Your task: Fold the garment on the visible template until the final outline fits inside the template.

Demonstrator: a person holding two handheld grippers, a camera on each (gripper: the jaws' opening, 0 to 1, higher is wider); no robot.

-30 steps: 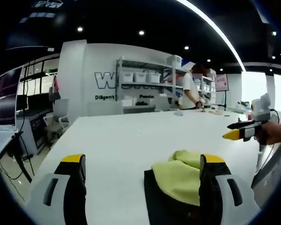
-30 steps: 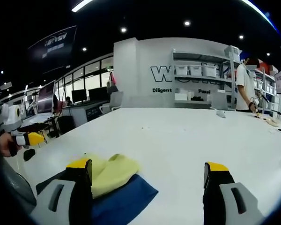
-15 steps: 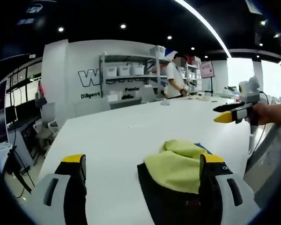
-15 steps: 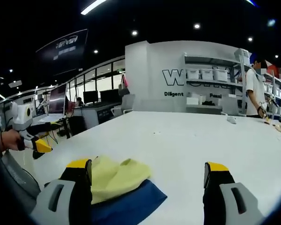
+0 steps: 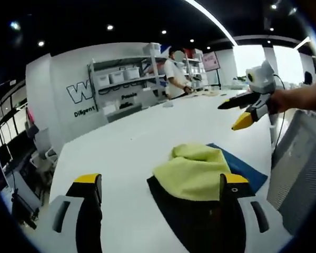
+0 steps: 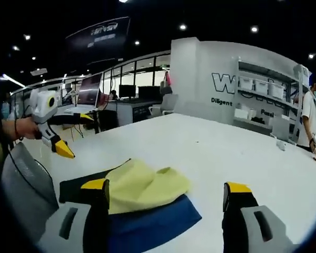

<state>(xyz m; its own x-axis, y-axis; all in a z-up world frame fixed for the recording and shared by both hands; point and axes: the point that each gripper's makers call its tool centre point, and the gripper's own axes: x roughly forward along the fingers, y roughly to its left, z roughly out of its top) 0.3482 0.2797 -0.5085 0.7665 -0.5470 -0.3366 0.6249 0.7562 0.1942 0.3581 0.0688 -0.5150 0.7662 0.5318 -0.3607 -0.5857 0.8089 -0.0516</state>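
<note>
On a broad white table (image 5: 147, 142), a yellow garment (image 5: 192, 171) lies loosely folded atop the dark template (image 5: 200, 221), whose blue panel (image 5: 242, 171) shows beyond it, much as it lay a second ago, while both cameras have swung round it. The left gripper (image 5: 158, 184) and right gripper (image 6: 166, 190) hang above the table with jaws spread wide and nothing between them, the right one lifted higher than before. With the cloth released, the fold seems nearly done, though whether its outline fits the template cannot be told.
</note>
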